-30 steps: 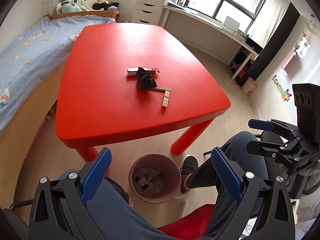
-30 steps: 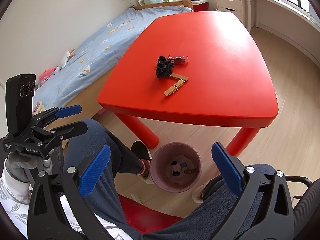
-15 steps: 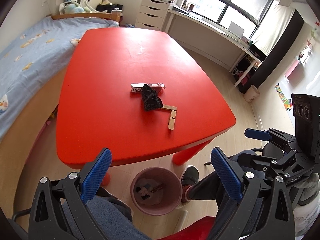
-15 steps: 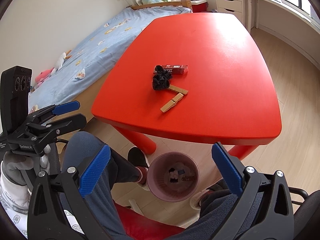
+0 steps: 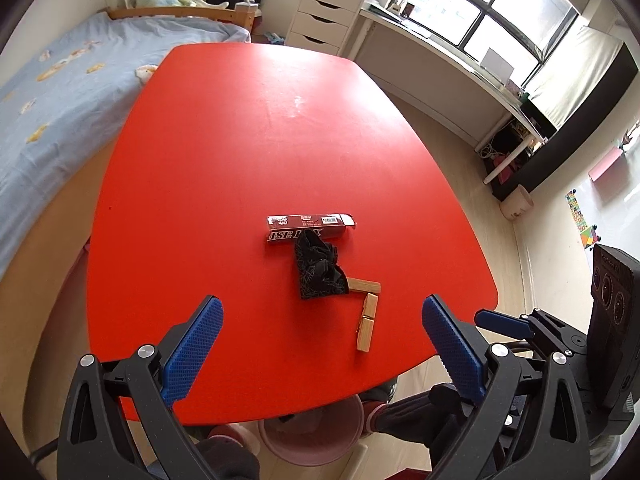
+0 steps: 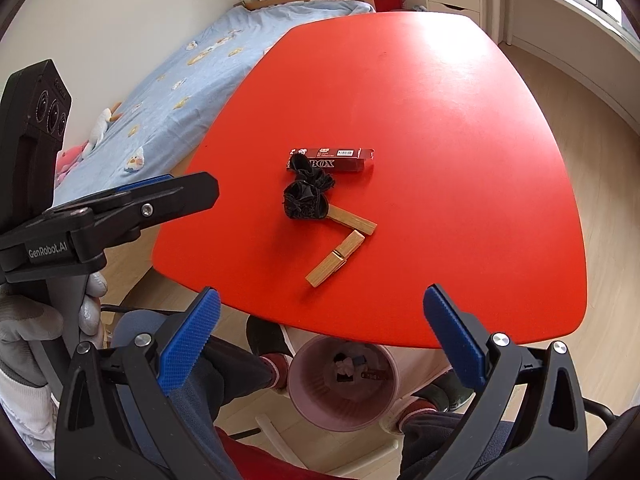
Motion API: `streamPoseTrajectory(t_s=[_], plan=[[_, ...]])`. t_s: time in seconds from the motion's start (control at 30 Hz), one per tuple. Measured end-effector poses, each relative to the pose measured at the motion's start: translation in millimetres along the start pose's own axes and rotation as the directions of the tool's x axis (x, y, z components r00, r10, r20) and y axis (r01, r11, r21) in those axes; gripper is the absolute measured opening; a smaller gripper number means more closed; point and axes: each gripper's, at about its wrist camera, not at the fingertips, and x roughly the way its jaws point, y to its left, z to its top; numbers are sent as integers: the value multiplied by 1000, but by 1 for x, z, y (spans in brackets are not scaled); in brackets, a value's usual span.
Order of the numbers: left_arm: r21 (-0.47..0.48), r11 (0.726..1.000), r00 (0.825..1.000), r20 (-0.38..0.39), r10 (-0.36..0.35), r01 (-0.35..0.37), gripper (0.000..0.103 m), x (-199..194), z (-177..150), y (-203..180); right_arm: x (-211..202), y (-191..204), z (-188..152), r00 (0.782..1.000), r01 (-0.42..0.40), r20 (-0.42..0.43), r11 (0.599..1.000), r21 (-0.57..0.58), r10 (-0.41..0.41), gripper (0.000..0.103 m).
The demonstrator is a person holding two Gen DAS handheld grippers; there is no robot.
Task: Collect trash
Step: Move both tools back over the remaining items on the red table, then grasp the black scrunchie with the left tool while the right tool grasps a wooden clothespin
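Note:
On the red table [image 5: 240, 152] [image 6: 460, 120] lie a dark red carton [image 5: 310, 229] [image 6: 332, 159], a crumpled black wrapper [image 5: 318, 270] [image 6: 306, 196] and two wooden clothespins [image 5: 368, 322] [image 6: 334, 258] in an L shape. A pink bin [image 5: 312, 436] [image 6: 344, 384] with several scraps inside stands on the floor under the near table edge. My left gripper [image 5: 322, 352] hovers open above the near edge, short of the items. My right gripper [image 6: 320, 336] is open too, above the bin and the table's front edge. Neither holds anything.
A bed with a blue sheet [image 5: 52, 92] [image 6: 208, 56] runs along the table's left side. White drawers [image 5: 324, 20] and a long desk [image 5: 440, 52] stand under the windows. The person's legs and feet [image 6: 268, 356] are beside the bin.
Both grippers have risen and moved forward toward the table. The trash items now sit closer and the bin has slipped to the bottom of both views. Both stay open.

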Motion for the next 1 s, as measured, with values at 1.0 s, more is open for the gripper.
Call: streamPoseTrajectory(t_s=[1.0], plan=[[-69, 991, 980, -170, 104, -117, 78, 94, 22, 14, 78, -24, 21, 990, 124, -74, 987, 105, -117, 75]])
